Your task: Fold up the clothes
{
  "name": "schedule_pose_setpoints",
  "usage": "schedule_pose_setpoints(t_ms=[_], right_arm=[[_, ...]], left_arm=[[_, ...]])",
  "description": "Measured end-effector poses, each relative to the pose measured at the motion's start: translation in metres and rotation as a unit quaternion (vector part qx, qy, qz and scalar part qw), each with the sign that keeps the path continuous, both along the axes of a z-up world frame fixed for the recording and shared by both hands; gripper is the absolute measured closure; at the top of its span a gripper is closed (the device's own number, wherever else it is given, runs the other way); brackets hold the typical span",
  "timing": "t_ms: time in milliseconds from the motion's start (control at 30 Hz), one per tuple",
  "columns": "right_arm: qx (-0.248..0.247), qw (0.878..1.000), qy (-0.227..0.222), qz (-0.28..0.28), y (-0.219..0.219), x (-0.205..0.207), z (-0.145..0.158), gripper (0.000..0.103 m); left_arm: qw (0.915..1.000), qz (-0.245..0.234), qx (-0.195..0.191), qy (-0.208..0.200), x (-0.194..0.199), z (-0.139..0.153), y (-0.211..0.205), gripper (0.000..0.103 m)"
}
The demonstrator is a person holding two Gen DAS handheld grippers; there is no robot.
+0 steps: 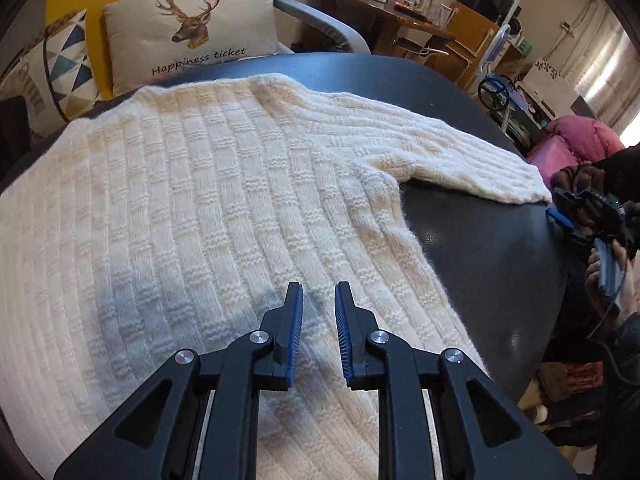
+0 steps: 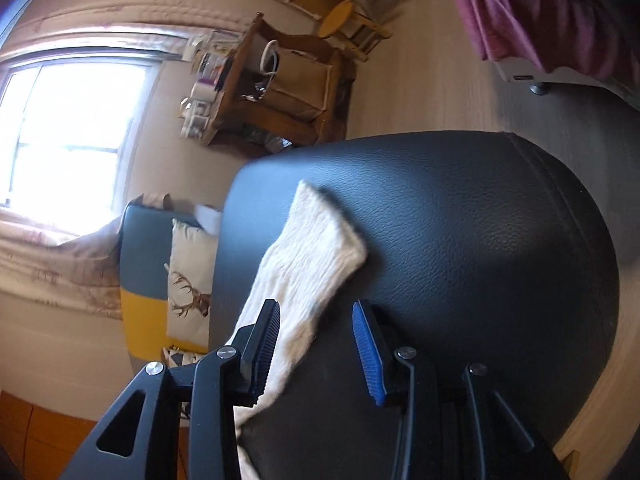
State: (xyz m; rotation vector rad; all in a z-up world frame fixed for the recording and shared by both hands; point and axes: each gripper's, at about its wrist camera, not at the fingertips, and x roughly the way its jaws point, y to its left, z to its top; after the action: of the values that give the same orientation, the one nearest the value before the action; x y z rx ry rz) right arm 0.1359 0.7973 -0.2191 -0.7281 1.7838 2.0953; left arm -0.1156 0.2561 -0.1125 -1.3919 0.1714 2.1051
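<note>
Your left gripper (image 1: 319,300) hangs over the cream sweater (image 1: 192,184), jaws a narrow gap apart with nothing between them. The sweater lies spread flat on the dark leather surface (image 1: 480,248), one sleeve (image 2: 316,248) stretched out toward its edge (the cuff lies flat). Your right gripper (image 2: 316,320) stands wider apart, empty, just above that sleeve; its left finger (image 2: 266,336) overlaps the knit, whether touching you cannot tell.

Home living rm, deer cushion (image 1: 192,28), wooden desk w/ mugs (image 1: 380,20), window (image 2: 68,132)
</note>
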Motion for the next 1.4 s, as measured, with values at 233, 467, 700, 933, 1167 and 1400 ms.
schedule_pose_setpoints(t_ms=[233,467,700,933,1167,1400], right_arm=[[-0.004,0.999,-0.004,-0.032,0.01,-0.021,-0.003,0.066],[0.103,0.993,-0.046,0.024,0.0,-0.045,0.008,0.095],[0.102,0.991,0.074,0.048,-0.014,-0.067,0.048,0.095],[0.108,0.955,0.213,0.176,-0.1,-0.146,0.133,0.095],[0.123,0.886,0.283,0.345,-0.258,-0.246,0.195,0.095],[0.088,0.814,0.281,0.501,-0.45,-0.297,0.158,0.095]], left_arm=[[0.9997,0.023,0.005,-0.011,-0.002,-0.003,-0.015,0.084],[0.9994,0.029,0.012,-0.016,0.004,-0.001,-0.028,0.084],[0.9982,0.053,0.028,-0.007,0.003,0.011,-0.05,0.084],[0.9872,0.141,0.073,-0.011,-0.013,0.026,-0.108,0.084],[0.9698,0.221,0.102,-0.018,-0.019,0.019,-0.186,0.084],[0.9537,0.26,0.143,-0.048,-0.028,-0.002,-0.239,0.084]])
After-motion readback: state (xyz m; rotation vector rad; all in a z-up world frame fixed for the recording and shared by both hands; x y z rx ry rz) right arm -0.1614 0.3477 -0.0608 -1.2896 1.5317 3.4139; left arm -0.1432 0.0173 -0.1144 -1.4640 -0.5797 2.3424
